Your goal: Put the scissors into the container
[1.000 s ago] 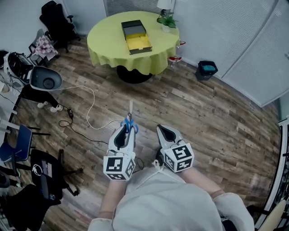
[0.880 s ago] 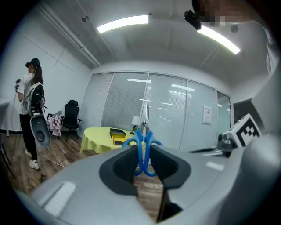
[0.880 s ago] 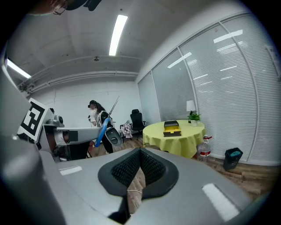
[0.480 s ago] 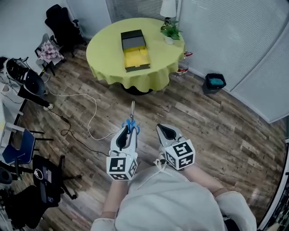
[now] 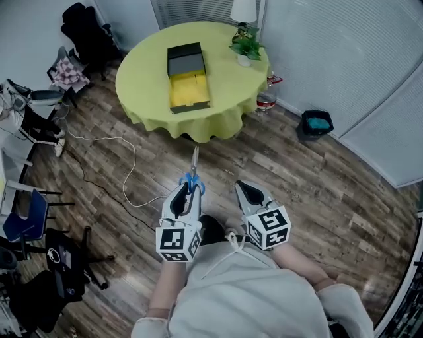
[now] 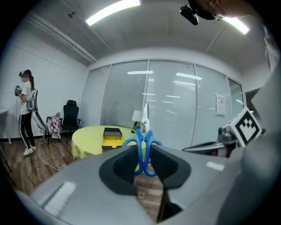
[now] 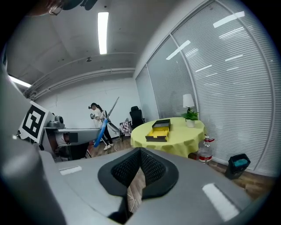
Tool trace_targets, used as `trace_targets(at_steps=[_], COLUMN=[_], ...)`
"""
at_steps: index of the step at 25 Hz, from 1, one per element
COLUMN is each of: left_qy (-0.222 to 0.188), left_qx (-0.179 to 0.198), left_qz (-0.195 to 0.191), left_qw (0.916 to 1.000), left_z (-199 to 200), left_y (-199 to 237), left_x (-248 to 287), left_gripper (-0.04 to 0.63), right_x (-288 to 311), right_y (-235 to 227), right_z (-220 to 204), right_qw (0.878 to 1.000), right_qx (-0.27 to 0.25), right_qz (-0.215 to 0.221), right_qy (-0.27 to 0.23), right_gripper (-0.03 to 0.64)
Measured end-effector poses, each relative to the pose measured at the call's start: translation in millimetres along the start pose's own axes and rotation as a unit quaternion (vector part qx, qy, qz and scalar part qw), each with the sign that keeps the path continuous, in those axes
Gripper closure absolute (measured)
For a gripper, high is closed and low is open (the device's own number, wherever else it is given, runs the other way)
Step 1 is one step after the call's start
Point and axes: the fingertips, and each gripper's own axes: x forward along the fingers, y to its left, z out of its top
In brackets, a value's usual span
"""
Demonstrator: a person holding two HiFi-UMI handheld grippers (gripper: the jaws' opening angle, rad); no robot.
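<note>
Blue-handled scissors [image 5: 192, 179] stick out of my left gripper [image 5: 188, 193], blades pointing ahead toward the round yellow table [image 5: 142, 86]. In the left gripper view the jaws are shut on the blue handles [image 6: 142, 149] and the blades [image 6: 145, 115] rise above them. The container [image 5: 186, 76], a black box with a yellow inside, lies open on the table, well ahead of both grippers. My right gripper [image 5: 246, 192] hangs beside the left one, shut with nothing in it [image 7: 139, 154]. From the right gripper view the scissors [image 7: 104, 121] show at the left and the container [image 7: 159, 130] on the table.
A potted plant [image 5: 245, 51] and a lamp [image 5: 243, 10] stand at the table's far right edge. A water bottle [image 5: 267, 99] and a dark bin [image 5: 314, 123] sit on the wooden floor to the right. A white cable [image 5: 129, 165] and chairs [image 5: 84, 32] lie left. A person [image 6: 25, 112] stands far left.
The table and container have come nearer and lower in the head view. The left gripper still holds the scissors the same way; the right gripper stays beside it.
</note>
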Motion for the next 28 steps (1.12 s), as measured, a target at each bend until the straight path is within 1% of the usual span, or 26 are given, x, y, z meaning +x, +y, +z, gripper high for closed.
trace_targets(at_steps=[7,12,16,23,28], left_qy=[0.006,0.005,0.005,0.005,0.016], left_qx=[-0.005,-0.009,-0.015,-0.024,-0.027], left_qz=[-0.013,-0.025,-0.031,-0.036,-0.044], left_qw=[0.9999,0.9996,0.9994,0.9990,0.9986], left_z=[4,18,38,78,89], left_y=[13,45,85,176,228], left_x=[61,116,168,258,307], left_gripper=[0.502,0.503,0.503,0.503,0.503], right_x=[38,84,142,255,325], right_y=[-39,-64,-83,-106,-120], right_z=[7,34,59,112,136], right_qw=[1.000,1.000,0.999,0.998,0.998], right_qx=[0.003,-0.001,0.001,0.008,0.006], right_qz=[-0.009,-0.029,-0.039,-0.052,-0.064], right_qy=[0.013,0.001,0.012,0.025,0.029], right_gripper=[0.617,0.617,0.617,0.617,0.617])
